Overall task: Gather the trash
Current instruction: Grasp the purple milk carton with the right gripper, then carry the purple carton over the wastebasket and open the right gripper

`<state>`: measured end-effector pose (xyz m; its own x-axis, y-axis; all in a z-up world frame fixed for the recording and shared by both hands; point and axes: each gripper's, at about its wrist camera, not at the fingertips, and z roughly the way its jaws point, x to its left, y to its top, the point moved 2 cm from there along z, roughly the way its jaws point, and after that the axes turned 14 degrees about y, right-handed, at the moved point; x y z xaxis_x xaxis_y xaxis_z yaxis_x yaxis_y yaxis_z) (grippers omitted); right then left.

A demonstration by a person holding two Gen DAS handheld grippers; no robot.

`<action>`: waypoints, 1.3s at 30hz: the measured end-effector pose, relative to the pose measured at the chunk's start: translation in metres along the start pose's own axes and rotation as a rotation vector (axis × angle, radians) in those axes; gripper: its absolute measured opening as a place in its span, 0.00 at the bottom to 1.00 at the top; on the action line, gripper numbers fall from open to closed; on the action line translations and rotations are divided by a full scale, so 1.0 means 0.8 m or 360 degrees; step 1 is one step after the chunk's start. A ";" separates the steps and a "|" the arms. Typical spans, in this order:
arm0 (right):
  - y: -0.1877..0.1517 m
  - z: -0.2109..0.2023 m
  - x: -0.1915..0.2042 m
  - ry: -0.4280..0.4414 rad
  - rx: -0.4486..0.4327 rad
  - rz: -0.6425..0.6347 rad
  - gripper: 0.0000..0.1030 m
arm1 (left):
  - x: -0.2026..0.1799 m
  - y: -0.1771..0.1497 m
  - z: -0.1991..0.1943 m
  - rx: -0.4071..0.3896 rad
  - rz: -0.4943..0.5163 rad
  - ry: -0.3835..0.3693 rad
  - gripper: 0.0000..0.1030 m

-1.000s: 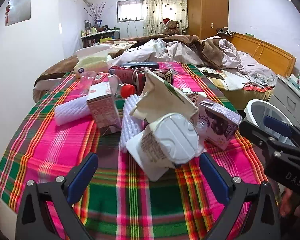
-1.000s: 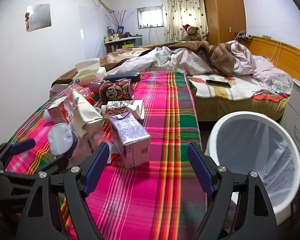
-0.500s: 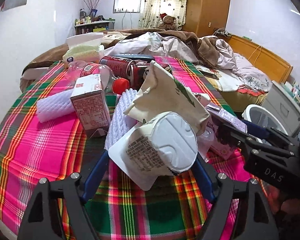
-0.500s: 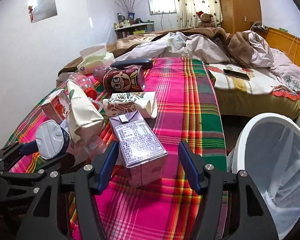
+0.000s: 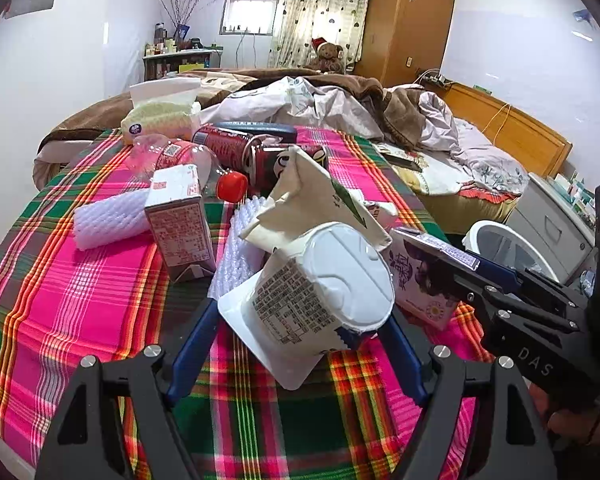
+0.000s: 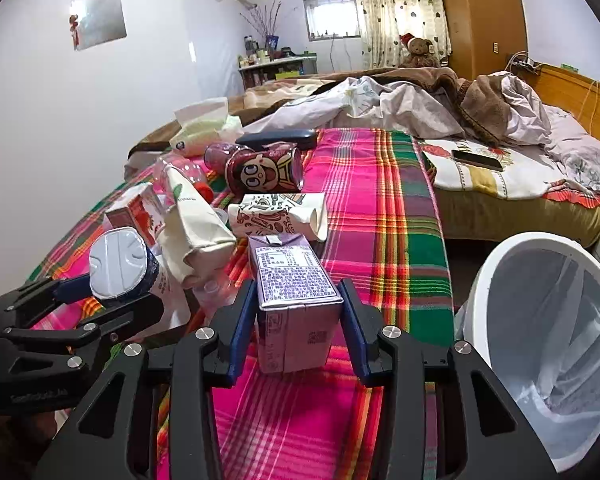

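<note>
On the plaid tablecloth (image 5: 80,300) lies a heap of trash. A white sealed cup (image 5: 323,280) lies tilted on its side with my left gripper (image 5: 300,320) shut on it, a blue pad against each side. In the right wrist view the same cup (image 6: 118,260) sits in the left gripper (image 6: 100,292) at the left. My right gripper (image 6: 298,292) is closing on a purple drink carton (image 6: 296,280), and its pads meet the carton's two sides. The carton (image 5: 415,276) stands upright beside the cup.
A white bin (image 6: 484,288) with a clear liner stands off the table's right edge. Behind the cup lie a beige paper bag (image 5: 311,200), a red carton (image 5: 180,220), red cans (image 5: 228,146), a bottle's red cap (image 5: 231,186) and foam netting (image 5: 108,220). A bed (image 6: 499,168) fills the back.
Both grippers went from wide open to closed in around their items: the left onto the white cup, the right onto the purple carton. Both views moved closer to the heap.
</note>
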<state>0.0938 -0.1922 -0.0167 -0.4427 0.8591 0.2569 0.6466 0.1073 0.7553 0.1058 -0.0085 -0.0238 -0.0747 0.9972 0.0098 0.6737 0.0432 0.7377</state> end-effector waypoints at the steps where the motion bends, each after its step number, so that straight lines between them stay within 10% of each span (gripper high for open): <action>1: 0.000 -0.003 0.000 0.0002 -0.0009 -0.0001 0.41 | 0.001 0.000 -0.004 -0.0016 -0.0003 0.0002 0.78; 21: 0.010 -0.075 -0.012 -0.0035 -0.0285 0.0052 0.40 | -0.027 0.019 -0.057 -0.0149 0.0074 -0.0065 0.78; 39: 0.003 -0.139 -0.110 -0.0452 -0.0378 0.0233 0.40 | -0.191 0.055 -0.067 -0.0189 0.0353 -0.0384 0.78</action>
<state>0.0649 -0.3233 0.0294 -0.1457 0.9645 0.2202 0.5138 -0.1164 0.8500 0.1075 -0.1626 0.0435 0.2497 0.9679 0.0290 0.5628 -0.1694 0.8090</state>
